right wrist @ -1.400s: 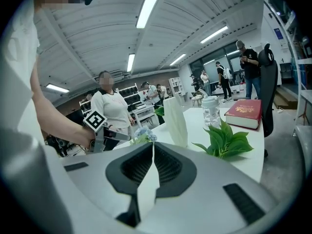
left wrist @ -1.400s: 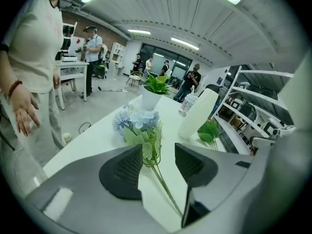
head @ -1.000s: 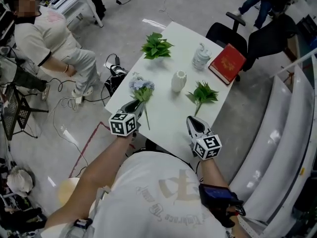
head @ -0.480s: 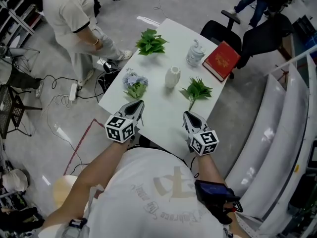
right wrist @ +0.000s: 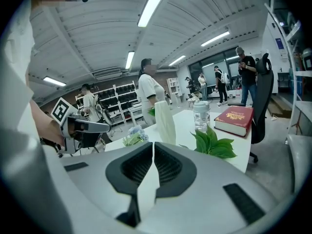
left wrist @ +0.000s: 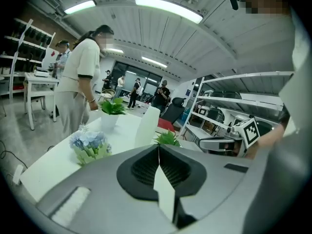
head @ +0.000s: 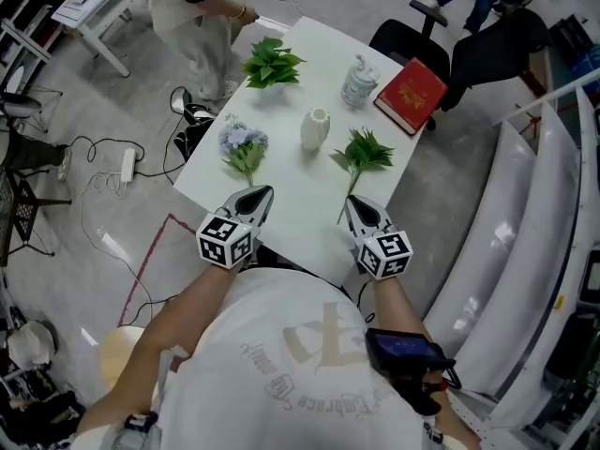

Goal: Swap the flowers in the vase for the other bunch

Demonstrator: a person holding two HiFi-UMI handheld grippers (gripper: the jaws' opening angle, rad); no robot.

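The white vase (head: 316, 129) stands upright and empty at mid table. To its left the blue flower bunch (head: 243, 145) lies on the table, and to its right lies the green leafy bunch (head: 361, 152). My left gripper (head: 260, 195) hovers at the near edge, just short of the blue bunch's stem, shut with nothing in it. My right gripper (head: 353, 204) is beside the green bunch's stem end, also shut and empty. The left gripper view shows the blue bunch (left wrist: 90, 146), vase (left wrist: 147, 126) and green bunch (left wrist: 166, 139) beyond its closed jaws.
A potted green plant (head: 270, 65), a glass bottle (head: 358, 81) and a red book (head: 411, 95) sit at the far end of the white table (head: 291, 204). A person (head: 192, 3) stands by the far left corner, and a black chair (head: 403, 40) stands beyond the table.
My left gripper has drawn back from the blue bunch's stem, and the bunch stays on the table. The right gripper has hardly moved. The person at the left has stood up and walked toward the table's far corner.
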